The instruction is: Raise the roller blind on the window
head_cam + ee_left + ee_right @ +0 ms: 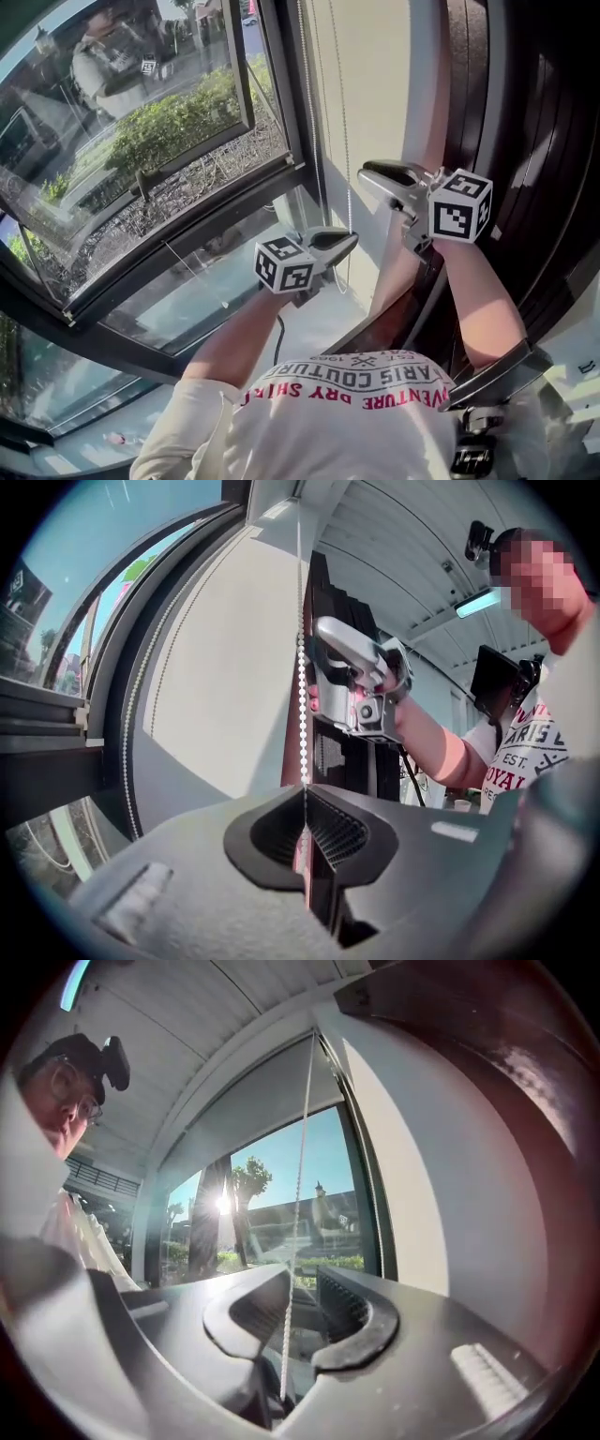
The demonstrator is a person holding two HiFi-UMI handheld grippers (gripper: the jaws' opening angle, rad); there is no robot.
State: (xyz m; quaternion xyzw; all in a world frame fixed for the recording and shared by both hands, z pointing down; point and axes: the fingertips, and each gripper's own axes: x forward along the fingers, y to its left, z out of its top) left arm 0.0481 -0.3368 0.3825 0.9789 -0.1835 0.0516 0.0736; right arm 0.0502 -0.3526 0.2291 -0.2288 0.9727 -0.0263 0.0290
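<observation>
The window (141, 141) fills the left of the head view. In the right gripper view the grey blind (253, 1101) covers only its upper part, with sunlit trees showing below its lower edge, so some raising looks left to do.

The left gripper (349, 240) points about level at the window's right edge. Its jaws are pressed together, pinching the chain (302, 667). The beaded strand drops straight into the closed pads and looks taut above them.

The chain's long axis is vertical, and it hangs just beside the frame.

The right gripper (370, 172) is above the left one on the same strand, also about level. Its jaws are spread, and the chain runs down through the gap between them. It lies nearer one pad, but neither pad clamps it.

The coming move turns on this stacking: the strand already sits inside the upper gripper's open jaws, at right angles to them. As I judge it, the right gripper need only close where it is and then draw down along the chain's line, while the left lets go to reach up in turn. Closing off-centre could let the beads slip out.
</observation>
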